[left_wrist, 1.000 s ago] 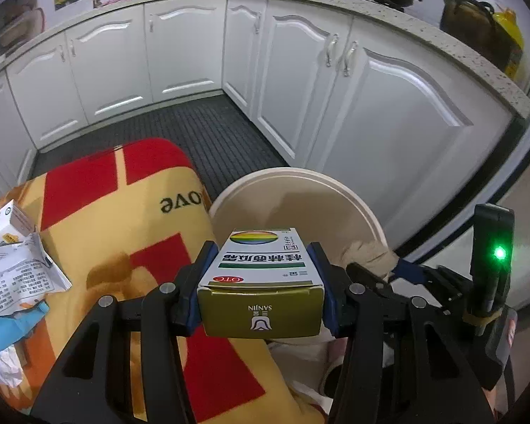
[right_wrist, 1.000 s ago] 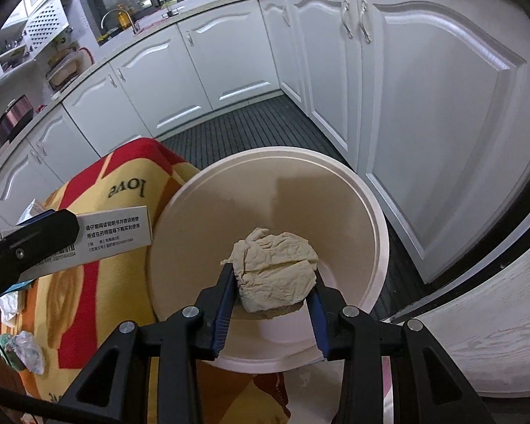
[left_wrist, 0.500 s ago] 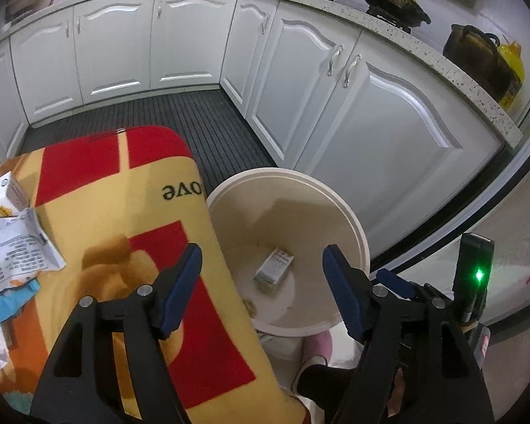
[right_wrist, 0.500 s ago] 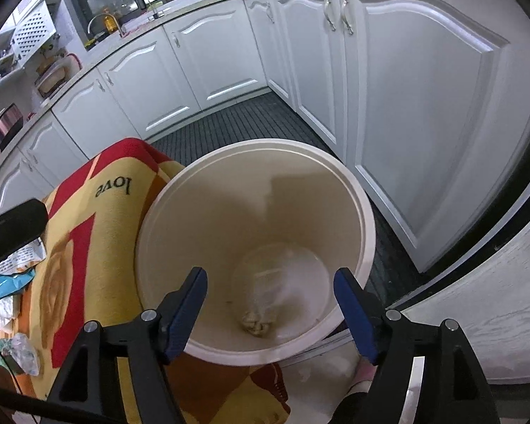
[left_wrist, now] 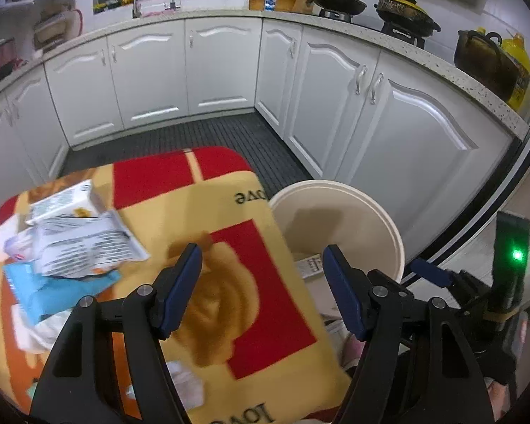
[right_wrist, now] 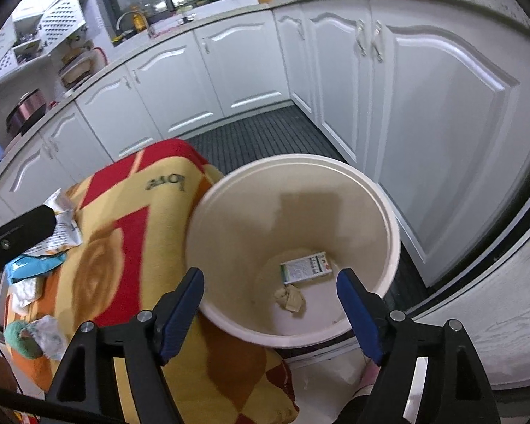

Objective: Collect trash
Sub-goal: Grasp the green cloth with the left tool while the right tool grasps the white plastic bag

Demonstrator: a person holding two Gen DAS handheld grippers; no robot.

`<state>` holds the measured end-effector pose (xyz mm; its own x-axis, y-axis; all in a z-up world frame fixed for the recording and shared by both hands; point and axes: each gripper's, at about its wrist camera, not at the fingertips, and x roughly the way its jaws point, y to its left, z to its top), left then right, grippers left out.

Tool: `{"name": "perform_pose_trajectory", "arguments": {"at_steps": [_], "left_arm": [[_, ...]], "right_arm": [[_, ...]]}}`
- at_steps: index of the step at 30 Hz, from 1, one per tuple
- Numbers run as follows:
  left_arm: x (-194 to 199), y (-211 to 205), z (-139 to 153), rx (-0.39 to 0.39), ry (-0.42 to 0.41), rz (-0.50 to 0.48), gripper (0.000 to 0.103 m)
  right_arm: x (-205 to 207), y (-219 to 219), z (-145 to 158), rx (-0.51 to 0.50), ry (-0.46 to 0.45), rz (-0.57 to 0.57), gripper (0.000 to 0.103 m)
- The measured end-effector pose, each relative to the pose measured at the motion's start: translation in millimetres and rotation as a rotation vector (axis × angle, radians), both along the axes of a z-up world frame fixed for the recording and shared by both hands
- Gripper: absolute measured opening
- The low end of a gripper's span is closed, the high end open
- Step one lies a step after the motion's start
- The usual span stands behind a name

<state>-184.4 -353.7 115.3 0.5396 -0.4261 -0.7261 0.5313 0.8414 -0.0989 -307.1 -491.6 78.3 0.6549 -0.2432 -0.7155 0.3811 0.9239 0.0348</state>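
From my left tongs [left_wrist: 261, 282], jaws just parted and empty over the blanket's [left_wrist: 201, 212] edge, the box peeks inside the bin [left_wrist: 378, 212].

My right tongs [right_wrist: 270, 298], likewise freshly released, frame the bin's floor: the box [right_wrist: 305, 266] lies flat, long axis running left-right, crumpled paper [right_wrist: 289, 298] touching it.

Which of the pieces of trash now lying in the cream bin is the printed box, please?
In the cream bin, it is the flat rectangular box toward the far side; the crumpled beige paper wad lies just in front of it.
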Motion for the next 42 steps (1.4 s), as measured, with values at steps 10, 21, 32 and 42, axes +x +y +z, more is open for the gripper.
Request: {"name": "perform_pose_trajectory", "arguments": {"at_steps": [10, 21, 32, 42], "left_arm": [[-18.6, 60.6, 11.6, 0.008, -0.042, 0.04, 0.07], [-22.9, 164.0, -0.2, 0.028, 0.051, 0.085, 0.07], [-38.7, 226.6, -31.7, 0.024, 0.1, 0.057, 0.077], [-22.4, 207.7, -63.9, 0.152, 0.037, -0.089, 0.077]], "right_arm": [[2.7, 59.1, 16.0, -0.031, -0.012, 0.104, 0.08], [4.6, 124.6, 13.7, 0.015, 0.018, 0.278, 0.084], [26.3, 182.7, -19.4, 0.042, 0.107, 0.426, 0.084], [58.5, 194.9, -55.1, 0.078, 0.188, 0.475, 0.082]]}}
